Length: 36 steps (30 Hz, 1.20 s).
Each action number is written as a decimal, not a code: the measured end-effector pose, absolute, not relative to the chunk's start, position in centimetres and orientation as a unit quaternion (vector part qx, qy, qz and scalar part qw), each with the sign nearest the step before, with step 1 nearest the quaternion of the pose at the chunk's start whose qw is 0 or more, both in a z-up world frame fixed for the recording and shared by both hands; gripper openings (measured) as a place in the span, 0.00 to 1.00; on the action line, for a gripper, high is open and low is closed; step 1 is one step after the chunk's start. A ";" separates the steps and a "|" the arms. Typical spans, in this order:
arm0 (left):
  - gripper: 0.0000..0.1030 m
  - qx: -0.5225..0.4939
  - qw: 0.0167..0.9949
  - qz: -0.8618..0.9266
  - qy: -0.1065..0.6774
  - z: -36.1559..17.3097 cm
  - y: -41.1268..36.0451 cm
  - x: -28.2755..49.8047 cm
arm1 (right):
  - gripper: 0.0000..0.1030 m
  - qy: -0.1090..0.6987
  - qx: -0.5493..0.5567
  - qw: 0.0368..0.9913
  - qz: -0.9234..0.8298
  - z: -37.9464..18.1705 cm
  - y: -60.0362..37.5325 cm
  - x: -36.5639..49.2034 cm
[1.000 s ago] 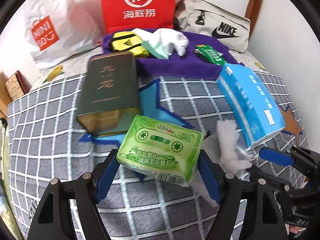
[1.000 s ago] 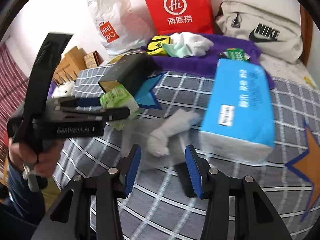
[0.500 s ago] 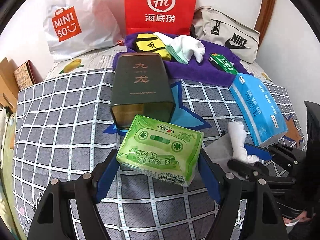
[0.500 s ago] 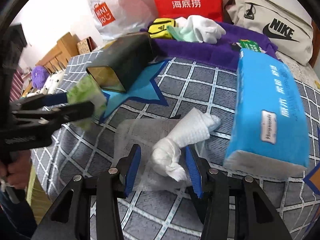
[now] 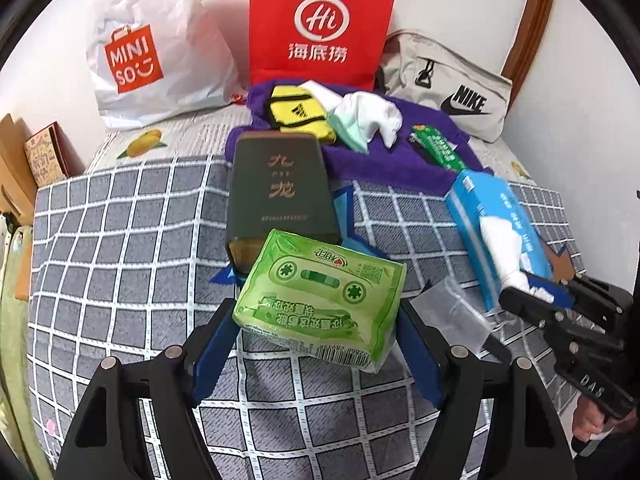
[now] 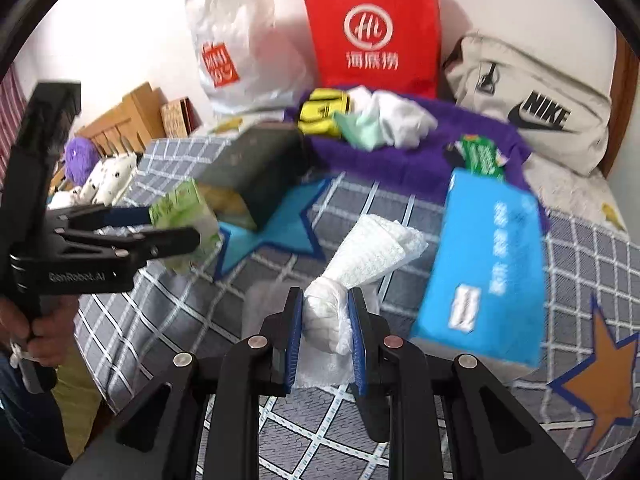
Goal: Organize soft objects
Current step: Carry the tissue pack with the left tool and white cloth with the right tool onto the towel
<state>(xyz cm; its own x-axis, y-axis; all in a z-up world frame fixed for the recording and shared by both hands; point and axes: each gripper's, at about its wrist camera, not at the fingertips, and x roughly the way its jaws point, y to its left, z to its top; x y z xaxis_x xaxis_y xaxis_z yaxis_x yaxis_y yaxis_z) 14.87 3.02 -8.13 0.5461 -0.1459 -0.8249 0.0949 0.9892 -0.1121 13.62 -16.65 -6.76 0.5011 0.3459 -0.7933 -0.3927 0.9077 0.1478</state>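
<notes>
My left gripper (image 5: 316,340) is shut on a green tissue pack (image 5: 320,296) and holds it above the checked bedspread (image 5: 120,240). My right gripper (image 6: 326,320) is shut on a rolled white cloth (image 6: 360,256) and has it lifted off a clear plastic bag (image 5: 452,308). In the left wrist view the right gripper (image 5: 536,292) holds the white cloth (image 5: 504,248) in front of the blue tissue box (image 5: 472,200). In the right wrist view the left gripper (image 6: 160,224) holds the green pack (image 6: 184,208) at the left.
A dark green box (image 5: 280,192) lies behind the green pack. A purple towel (image 5: 384,160) at the back carries a yellow pouch (image 5: 296,112), white cloths (image 5: 368,116) and a green packet (image 5: 436,148). Red (image 5: 320,20) and white (image 5: 148,48) bags and a Nike bag (image 5: 448,88) stand behind.
My right gripper closed on the rolled white cloth and lifted it off the plastic bag. My left gripper kept its hold on the green pack and drew back slightly.
</notes>
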 end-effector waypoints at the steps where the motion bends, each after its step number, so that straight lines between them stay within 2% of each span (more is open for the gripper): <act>1: 0.74 -0.029 0.880 -0.069 0.469 -7.8 3.0 14.9 | 0.22 0.448 -0.026 0.868 0.212 -6.4 -16.8 13.7; 15: 0.74 -0.029 0.891 -0.070 0.447 -4.1 1.6 17.4 | 0.22 0.423 -0.012 0.887 0.186 -2.8 -20.9 17.5; 36: 0.74 -0.031 0.887 -0.083 0.453 -4.3 -0.4 23.6 | 0.22 0.434 -0.021 0.887 0.153 -3.1 -23.2 24.9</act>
<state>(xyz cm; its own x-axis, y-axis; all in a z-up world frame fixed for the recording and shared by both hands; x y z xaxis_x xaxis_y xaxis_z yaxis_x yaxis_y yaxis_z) 23.56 -0.35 -4.29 0.5764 -0.1763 -0.7980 0.1196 0.9841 -0.1310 24.94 -23.24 -3.07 0.5761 0.2526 -0.7774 -0.2888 0.9526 0.0954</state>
